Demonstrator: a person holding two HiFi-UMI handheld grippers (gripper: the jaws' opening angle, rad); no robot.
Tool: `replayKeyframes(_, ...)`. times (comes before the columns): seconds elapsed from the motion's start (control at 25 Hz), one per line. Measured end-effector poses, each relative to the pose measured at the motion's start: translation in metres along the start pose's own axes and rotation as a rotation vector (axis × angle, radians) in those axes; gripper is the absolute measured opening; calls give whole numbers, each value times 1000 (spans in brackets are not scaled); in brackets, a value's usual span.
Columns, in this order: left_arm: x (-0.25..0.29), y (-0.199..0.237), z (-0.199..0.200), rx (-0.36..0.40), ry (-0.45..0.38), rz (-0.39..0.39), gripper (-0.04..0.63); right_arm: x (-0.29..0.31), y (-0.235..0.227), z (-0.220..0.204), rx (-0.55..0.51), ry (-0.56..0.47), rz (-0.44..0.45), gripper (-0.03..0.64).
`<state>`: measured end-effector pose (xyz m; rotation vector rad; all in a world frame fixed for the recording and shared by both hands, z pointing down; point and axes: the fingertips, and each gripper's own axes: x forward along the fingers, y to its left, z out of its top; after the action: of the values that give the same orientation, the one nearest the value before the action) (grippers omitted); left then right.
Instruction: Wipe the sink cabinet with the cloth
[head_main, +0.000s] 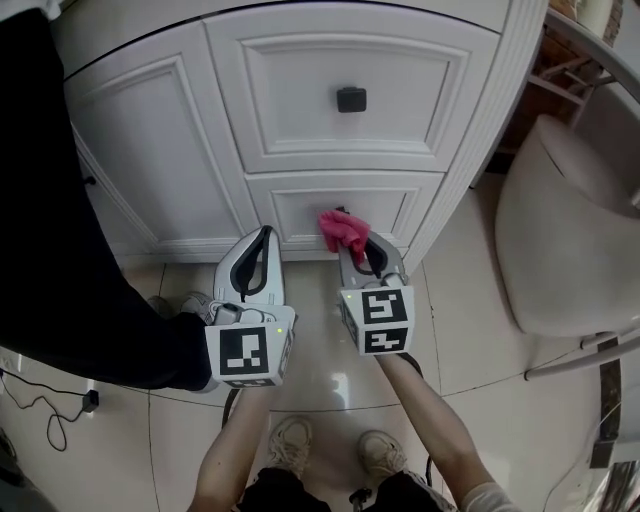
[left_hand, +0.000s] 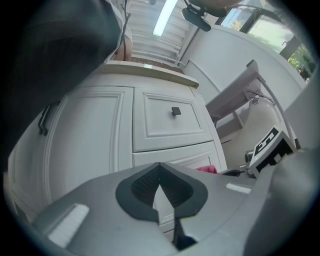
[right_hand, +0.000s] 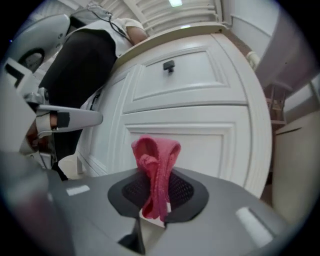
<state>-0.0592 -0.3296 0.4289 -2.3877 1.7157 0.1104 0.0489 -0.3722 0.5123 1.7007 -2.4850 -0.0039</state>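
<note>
The white sink cabinet (head_main: 190, 130) fills the top of the head view, with a black knob (head_main: 351, 99) on its upper drawer. My right gripper (head_main: 352, 243) is shut on a pink cloth (head_main: 343, 232). It holds the cloth close against the lower drawer front (head_main: 400, 205); I cannot tell whether they touch. In the right gripper view the cloth (right_hand: 156, 170) sticks up bunched from between the dark pads (right_hand: 182, 190). My left gripper (head_main: 265, 232) hangs beside it to the left, shut and empty, pointing at the cabinet base. In the left gripper view its pads (left_hand: 145, 185) meet at the tip.
A person in black (head_main: 60, 250) stands close at the left, partly covering the cabinet door (left_hand: 85, 140). A white rounded fixture (head_main: 560, 230) and a metal frame (head_main: 590, 355) stand to the right. A black cable (head_main: 50, 420) lies on the tiled floor. My shoes (head_main: 290, 440) are below.
</note>
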Motion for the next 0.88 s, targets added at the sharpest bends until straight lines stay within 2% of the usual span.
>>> replayKeyframes(0.16, 3, -8, -8, -10, 7, -15, 11, -17, -75, -19, 65, 35, -165, 63)
replayKeyframes(0.24, 5, -9, -17, 17, 13, -15, 11, -25, -101, -22, 48, 41, -203, 64)
replayKeyframes(0.36, 12, -10, -29, 27, 35, -16, 11, -37, -123, -31, 45, 50, -253, 64)
replayKeyframes(0.52, 10, -8, -35, -10, 45, 2, 11, -57, -163, -50, 145, 64, -388, 64)
replayKeyframes(0.6, 1, 0, -37, -52, 49, 31, 11, -67, -154, -50, 210, 33, -389, 64)
replayKeyframes(0.68, -12, 13, -41, -80, 56, 66, 11, -62, -104, -43, 253, -7, -280, 63)
replayKeyframes(0.8, -27, 34, -49, -87, 72, 130, 11, -21, 18, -41, 256, 0, 55, 64)
replayKeyframes(0.88, -35, 47, -53, -106, 74, 177, 11, 8, 81, -43, 190, 27, 230, 64)
